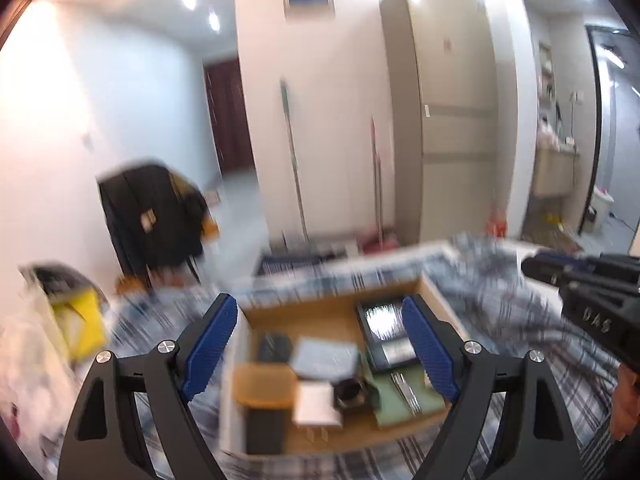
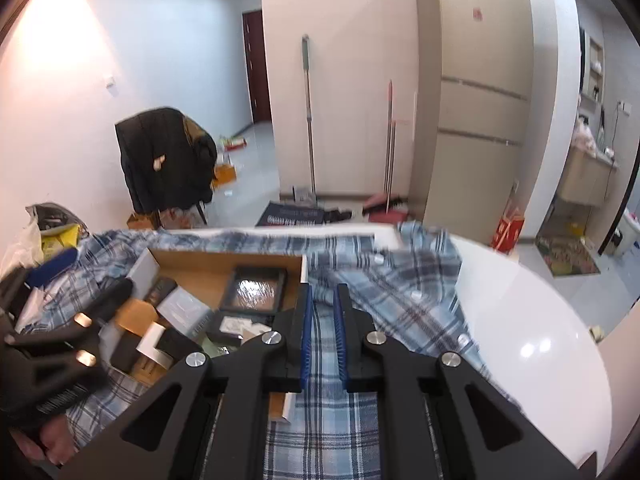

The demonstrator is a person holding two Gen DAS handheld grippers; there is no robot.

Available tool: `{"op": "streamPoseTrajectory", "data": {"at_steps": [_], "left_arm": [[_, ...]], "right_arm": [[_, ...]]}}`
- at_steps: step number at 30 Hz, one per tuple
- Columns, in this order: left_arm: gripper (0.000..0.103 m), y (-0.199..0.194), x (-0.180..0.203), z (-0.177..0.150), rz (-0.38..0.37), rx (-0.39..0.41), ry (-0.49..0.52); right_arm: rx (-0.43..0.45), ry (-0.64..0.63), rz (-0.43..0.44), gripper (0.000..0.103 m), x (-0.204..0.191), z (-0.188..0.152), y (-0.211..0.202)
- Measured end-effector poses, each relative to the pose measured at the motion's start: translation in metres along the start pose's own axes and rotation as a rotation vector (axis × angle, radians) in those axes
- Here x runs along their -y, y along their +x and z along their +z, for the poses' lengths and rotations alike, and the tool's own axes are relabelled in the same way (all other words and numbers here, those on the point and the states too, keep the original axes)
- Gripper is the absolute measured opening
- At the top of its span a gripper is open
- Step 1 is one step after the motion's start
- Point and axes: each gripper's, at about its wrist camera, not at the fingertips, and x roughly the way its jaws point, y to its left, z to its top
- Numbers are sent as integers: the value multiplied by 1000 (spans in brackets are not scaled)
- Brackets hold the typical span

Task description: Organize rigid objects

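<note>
Left gripper (image 1: pixel 320 348): jaws wide, nothing between the pads, hovering above the open cardboard box (image 1: pixel 440 292) on the plaid cloth (image 1: pixel 500 320). Right gripper (image 2: pixel 323 332): jaws nearly together and empty, over the cloth just right of the box, only plaid showing in the narrow gap.

Box contents, as far as the motion blur allows:
- black framed panel (image 1: pixel 386 330) at the far right. Glossy face, looks like glass or film, so probably fragile and slippery. Grab across the frame edge, not the face.
- green flat piece (image 1: pixel 408 400) with thin metal utensils (image 1: pixel 406 390) on it. Thin, slick and low-lying, they'll need a pinch across the shafts.
- white block (image 1: pixel 318 404), dark small cup-like thing (image 1: pixel 352 392), tan-topped box (image 1: pixel 264 386). All look stiff and light, so a grip across the short side should hold.

Items sit touching or overlapping, so lifting one may drag its neighbour.
</note>
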Motion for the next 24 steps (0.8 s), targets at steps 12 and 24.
{"op": "streamPoseTrajectory", "data": {"at_steps": [12, 24], "left_arm": [[103, -144, -37, 33, 34, 399, -39], [103, -238, -53, 23, 14, 497, -93]], "right_arm": [[220, -56, 23, 21, -23, 25, -111], [531, -87, 1, 103, -48, -9, -202]]}}
